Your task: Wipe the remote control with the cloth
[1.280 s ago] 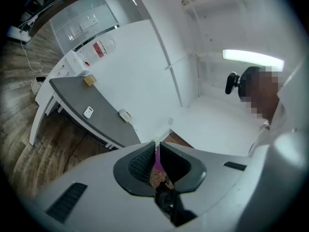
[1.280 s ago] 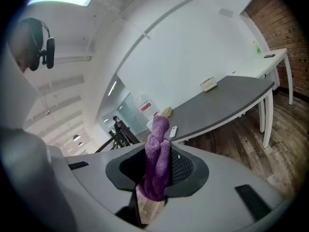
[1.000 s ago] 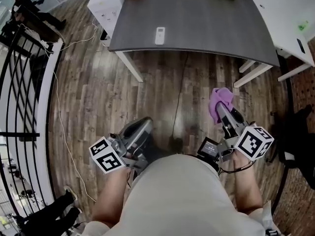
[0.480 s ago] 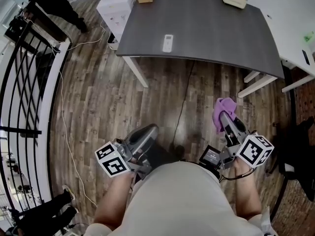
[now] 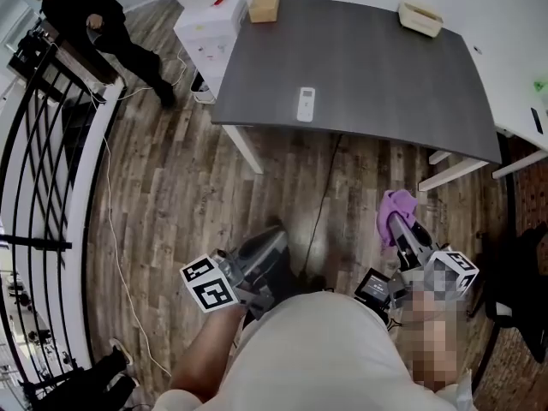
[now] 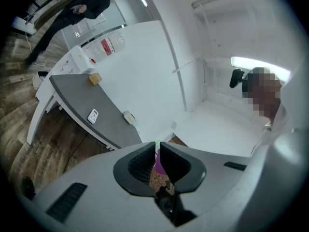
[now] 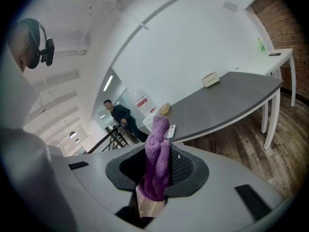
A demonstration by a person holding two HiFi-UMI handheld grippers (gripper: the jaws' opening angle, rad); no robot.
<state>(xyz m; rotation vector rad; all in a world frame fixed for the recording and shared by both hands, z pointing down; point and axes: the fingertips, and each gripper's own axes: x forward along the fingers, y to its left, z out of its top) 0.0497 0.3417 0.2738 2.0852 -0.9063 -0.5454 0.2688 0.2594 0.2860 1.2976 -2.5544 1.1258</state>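
Note:
A white remote control (image 5: 306,104) lies near the front edge of a dark grey table (image 5: 385,75), well ahead of both grippers. My right gripper (image 5: 397,223) is shut on a purple cloth (image 5: 394,212), held over the wooden floor short of the table. In the right gripper view the cloth (image 7: 157,158) stands bunched up between the jaws, and the remote (image 7: 170,131) shows just beyond it. My left gripper (image 5: 272,236) is shut with nothing in it, low at the left. The left gripper view shows the remote (image 6: 93,115) far off on the table (image 6: 72,93).
A small cardboard box (image 5: 263,5) and a tan tray (image 5: 420,17) sit at the table's far edge. A white cabinet (image 5: 210,28) stands at its left corner, a white desk (image 5: 522,101) at the right. A black railing (image 5: 43,144) and a standing person (image 5: 86,11) are at the left.
The table and remote have come nearer and lower in the head view as both grippers moved forward towards them. The cloth stays in the right gripper. The person at the upper left has shifted.

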